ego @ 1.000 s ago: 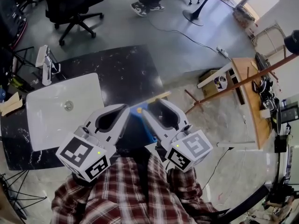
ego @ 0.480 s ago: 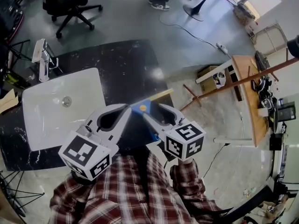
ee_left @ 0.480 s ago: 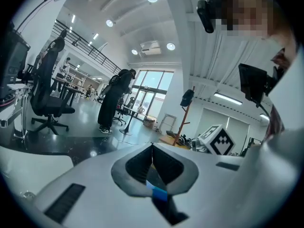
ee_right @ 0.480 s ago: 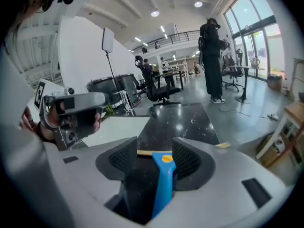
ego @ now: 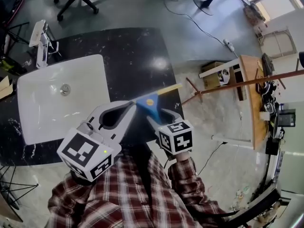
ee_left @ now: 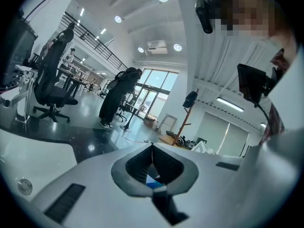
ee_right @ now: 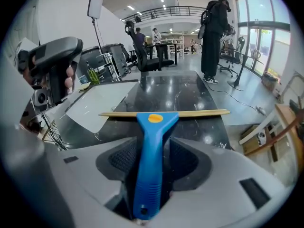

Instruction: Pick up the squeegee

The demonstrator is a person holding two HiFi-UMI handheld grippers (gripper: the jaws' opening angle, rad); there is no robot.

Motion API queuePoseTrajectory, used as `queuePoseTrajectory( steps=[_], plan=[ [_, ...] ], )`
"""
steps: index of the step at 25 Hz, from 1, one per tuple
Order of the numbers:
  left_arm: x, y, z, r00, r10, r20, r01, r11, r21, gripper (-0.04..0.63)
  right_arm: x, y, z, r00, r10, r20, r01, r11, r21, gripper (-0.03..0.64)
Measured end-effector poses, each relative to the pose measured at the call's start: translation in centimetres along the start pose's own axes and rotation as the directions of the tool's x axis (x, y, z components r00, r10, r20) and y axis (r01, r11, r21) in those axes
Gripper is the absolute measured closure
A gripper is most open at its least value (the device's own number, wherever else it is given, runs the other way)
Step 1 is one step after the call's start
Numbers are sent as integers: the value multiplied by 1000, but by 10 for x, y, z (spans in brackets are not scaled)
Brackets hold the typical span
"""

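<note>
**Reaching down for the blue squeegee**

We see the squeegee lying on the black counter, near its right edge. Its long strip is at the far end and its blue handle points back at us. That is handy, because the handle is the part to grab.

Our right gripper tilts down over it. Its jaws have just been opening and now stand wide, with the handle between them. We see small gaps on both sides, so we think the pads do not squeeze it yet. The squeegee is not picked up yet.

Our left gripper hangs just beside, its jaws closed together with nothing in them. We guess it is there just to be out of the way.

The white sink sits in the counter to the left. We see only its drain inside, with no water and no things.
</note>
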State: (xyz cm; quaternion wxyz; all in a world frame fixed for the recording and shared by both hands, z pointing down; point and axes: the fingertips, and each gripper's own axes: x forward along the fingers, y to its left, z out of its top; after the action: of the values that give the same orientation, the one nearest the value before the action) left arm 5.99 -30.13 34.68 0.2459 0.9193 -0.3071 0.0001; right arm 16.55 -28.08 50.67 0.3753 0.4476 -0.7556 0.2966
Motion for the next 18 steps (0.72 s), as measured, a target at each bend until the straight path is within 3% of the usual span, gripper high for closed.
queuePoseTrajectory(
  steps=[10, 13, 18],
  plan=[
    [-7, 9, -4, 1000, 16, 2, -16, 999, -29, 584, 13, 1, -7, 998, -21, -55, 19, 999, -43, 402],
    [-8, 10, -4, 1000, 19, 5, -19, 999, -31, 584, 12, -1, -7, 999, -30, -41, 28, 998, -50, 465],
    [-13, 8, -1, 1000, 21, 12, -21, 1000, -23, 584, 11, -2, -8, 999, -19, -26, 19, 1000, -17, 474]
  ],
)
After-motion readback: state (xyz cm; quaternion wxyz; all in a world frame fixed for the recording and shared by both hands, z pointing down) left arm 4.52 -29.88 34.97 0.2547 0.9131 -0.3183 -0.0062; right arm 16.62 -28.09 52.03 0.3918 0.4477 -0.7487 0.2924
